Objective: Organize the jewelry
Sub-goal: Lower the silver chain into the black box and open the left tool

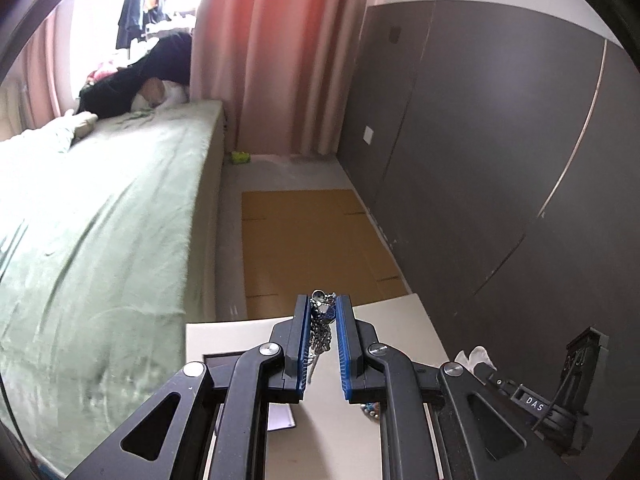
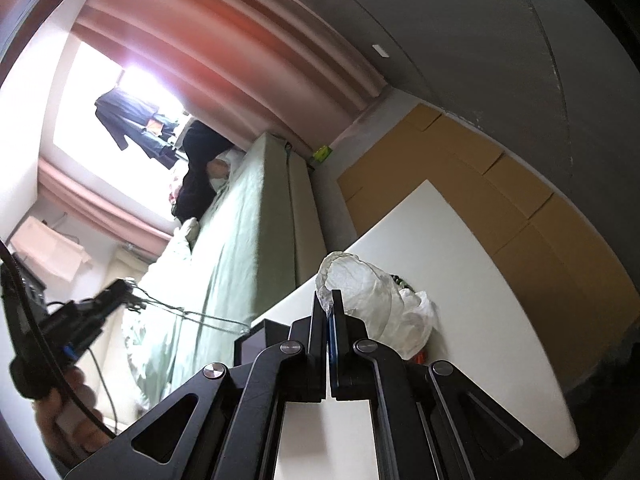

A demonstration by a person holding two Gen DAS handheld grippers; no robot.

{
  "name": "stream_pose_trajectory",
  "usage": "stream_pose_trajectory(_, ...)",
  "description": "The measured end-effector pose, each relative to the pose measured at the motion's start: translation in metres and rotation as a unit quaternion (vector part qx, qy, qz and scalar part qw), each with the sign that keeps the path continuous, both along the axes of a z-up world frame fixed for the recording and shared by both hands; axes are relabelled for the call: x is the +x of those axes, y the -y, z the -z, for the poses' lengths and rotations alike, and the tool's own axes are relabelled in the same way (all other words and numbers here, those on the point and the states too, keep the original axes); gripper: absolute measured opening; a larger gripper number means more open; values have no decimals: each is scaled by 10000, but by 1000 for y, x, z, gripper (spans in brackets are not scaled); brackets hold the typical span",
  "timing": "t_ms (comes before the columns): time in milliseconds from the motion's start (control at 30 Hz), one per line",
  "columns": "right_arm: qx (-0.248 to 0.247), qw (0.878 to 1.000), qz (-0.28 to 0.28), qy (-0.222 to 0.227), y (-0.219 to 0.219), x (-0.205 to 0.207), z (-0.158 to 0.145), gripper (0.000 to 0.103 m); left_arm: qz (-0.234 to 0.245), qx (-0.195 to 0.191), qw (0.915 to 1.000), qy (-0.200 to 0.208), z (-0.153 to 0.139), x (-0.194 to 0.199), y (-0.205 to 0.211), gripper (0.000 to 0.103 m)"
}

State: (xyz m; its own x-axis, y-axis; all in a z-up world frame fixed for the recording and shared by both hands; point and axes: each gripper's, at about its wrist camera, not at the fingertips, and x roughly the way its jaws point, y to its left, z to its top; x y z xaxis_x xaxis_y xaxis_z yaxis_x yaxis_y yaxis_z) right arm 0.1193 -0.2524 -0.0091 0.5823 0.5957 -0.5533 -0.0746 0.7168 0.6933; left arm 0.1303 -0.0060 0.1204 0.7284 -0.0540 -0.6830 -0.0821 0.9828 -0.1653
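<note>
Left tongs [image 1: 323, 312] are clamped on a chain [image 1: 322, 330] lifted above the tabletop [image 1: 400, 320]; right tongs [image 2: 331, 300] pinch a bag [image 2: 372, 296] rim. Sorting looks barely begun; the chain remains unplaced.

Left gripper [image 1: 323, 308]: matte black two-finger tongs, angular linkage arms with triangular cut-outs, round silver pivot screws behind each finger, ribbed blue pads lining the inner finger faces.

Right gripper [image 2: 330, 300]: same black build, silver pivot screws, thin blue pad edges at the finger seam; in the left wrist view its body bears a white "DAS" label and a thin black cable.
</note>
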Motion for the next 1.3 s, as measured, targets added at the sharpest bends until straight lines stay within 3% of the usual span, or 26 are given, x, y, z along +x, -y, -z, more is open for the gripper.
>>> stream_pose_trajectory(233, -3, 9999, -42, 111, -4, -2, -3, 2, -204, -56, 9997, -154, 20, -3, -21, 13)
stream_pose_trajectory(667, -365, 9989, -277, 83, -34, 2, 1, 2, -517, -456, 9956, -639, 105, 9, -64, 13)
stream_pose_trajectory(1100, -821, 9955, -468, 3, -66, 4, 13, 2, -768, -1201, 9849, -986, 180, 18, -87, 16)
stream_pose_trajectory(1133, -872, 9950, -483, -1, -69, 4, 14, 2, -831, -1264, 9829, -1051, 183, 18, -90, 23)
stream_pose_trajectory(1167, -900, 9947, -493, -3, -72, 5, 14, 2, -867, -1312, 9818, -1062, 184, 17, -92, 37)
stream_pose_trajectory(1233, -934, 9943, -510, -10, -74, 5, 15, 2, -1017, -1315, 9808, -1015, 181, 12, -96, 57)
stream_pose_trajectory(1300, -955, 9941, -517, -15, -76, 5, 16, 2, -1102, -1356, 9809, -856, 171, 1, -98, 63)
